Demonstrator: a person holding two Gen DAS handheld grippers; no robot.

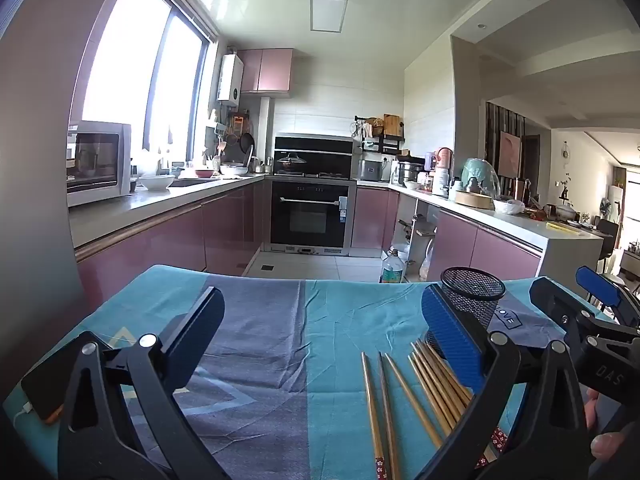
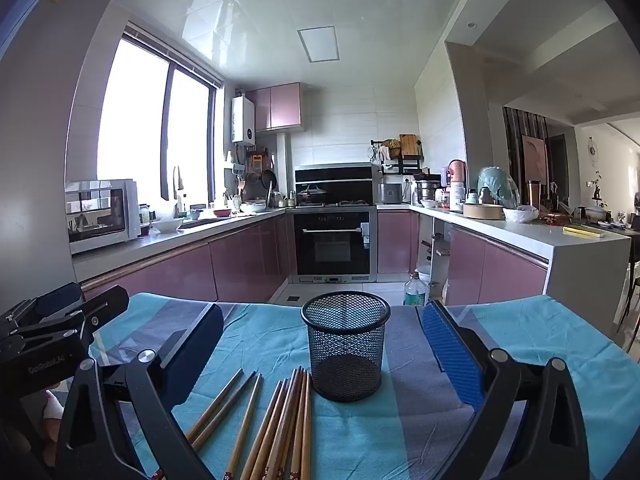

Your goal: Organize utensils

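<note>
- Both grippers gape fully, nothing between the jaws: left gripper (image 1: pixel 320 336), right gripper (image 2: pixel 324 340). Both hover over the cloth-covered worktop (image 2: pixel 560 344).
- Chopsticks (image 2: pixel 280 420) lie loose on the cloth at 7 o'clock of the mesh cup (image 2: pixel 346 344), fanned, some touching. The cup stands upright and looks empty.
- Risk: pinching one stick from the tight bundle may drag its neighbours, since they lie side by side.
- Risk: thin round sticks flat on soft cloth; the pads may bunch the fabric or let the stick roll away.
- Risk: the light cup may tip if a stick strikes its rim at an angle; nothing braces it.
- Risk: the grippers sit close together; a collision is possible if both reach for the same sticks.
</note>
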